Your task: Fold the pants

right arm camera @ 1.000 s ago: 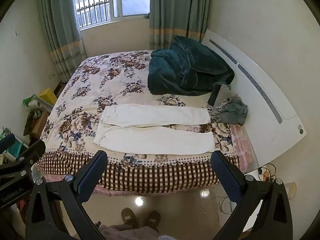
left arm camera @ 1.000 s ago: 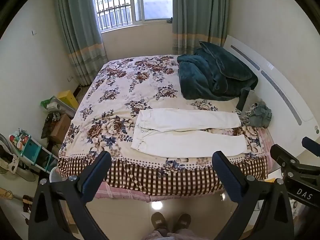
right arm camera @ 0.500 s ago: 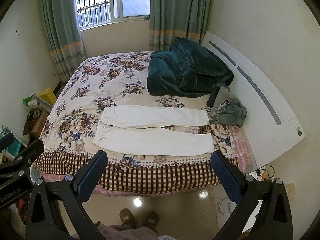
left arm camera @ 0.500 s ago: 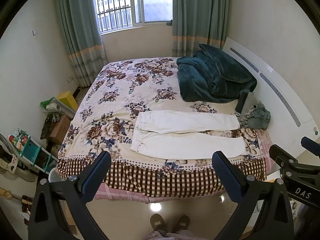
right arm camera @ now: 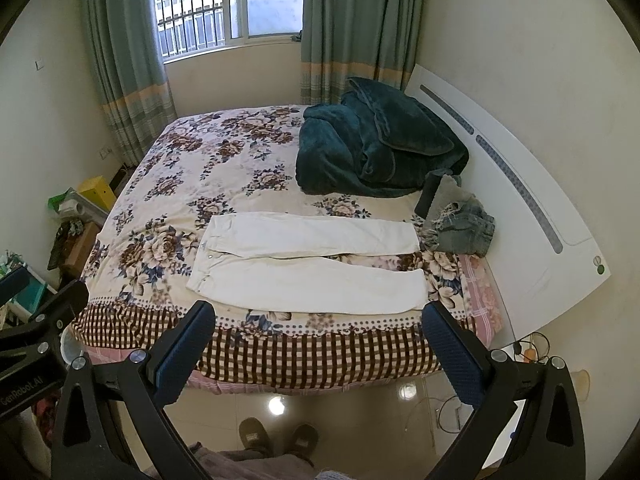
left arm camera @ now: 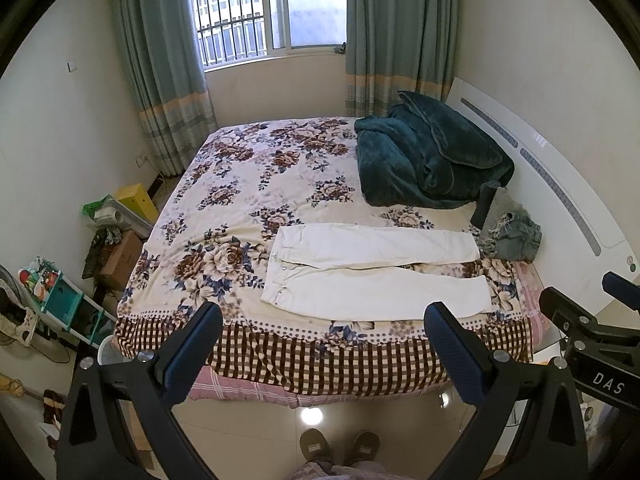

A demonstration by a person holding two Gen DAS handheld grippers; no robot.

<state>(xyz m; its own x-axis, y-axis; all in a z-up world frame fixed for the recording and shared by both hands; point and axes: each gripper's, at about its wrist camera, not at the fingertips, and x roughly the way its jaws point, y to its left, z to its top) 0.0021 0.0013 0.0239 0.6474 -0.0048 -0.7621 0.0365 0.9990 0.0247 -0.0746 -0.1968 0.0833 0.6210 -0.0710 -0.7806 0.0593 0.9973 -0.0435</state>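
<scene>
White pants [left arm camera: 376, 272] [right arm camera: 308, 266] lie flat near the front edge of the floral bed [left arm camera: 256, 184] [right arm camera: 208, 164], waistband to the left, both legs stretched to the right and slightly apart. My left gripper [left arm camera: 324, 320] is held well back from the bed, above the floor, open and empty. My right gripper [right arm camera: 320, 318] hangs the same way, open and empty. Each gripper's body shows at the edge of the other's view.
A dark teal blanket [left arm camera: 428, 160] [right arm camera: 376, 148] is heaped at the back right. Crumpled denim [left arm camera: 512, 236] [right arm camera: 464, 228] lies by the white headboard [left arm camera: 560, 184]. Boxes and a teal shelf [left arm camera: 68, 304] crowd the floor at the left. A person's slippers [left arm camera: 340, 446] stand on the tile.
Both views have drifted slightly backward and upward, so the bed sits a little lower in frame. The pants have not moved and both grippers stay open.
</scene>
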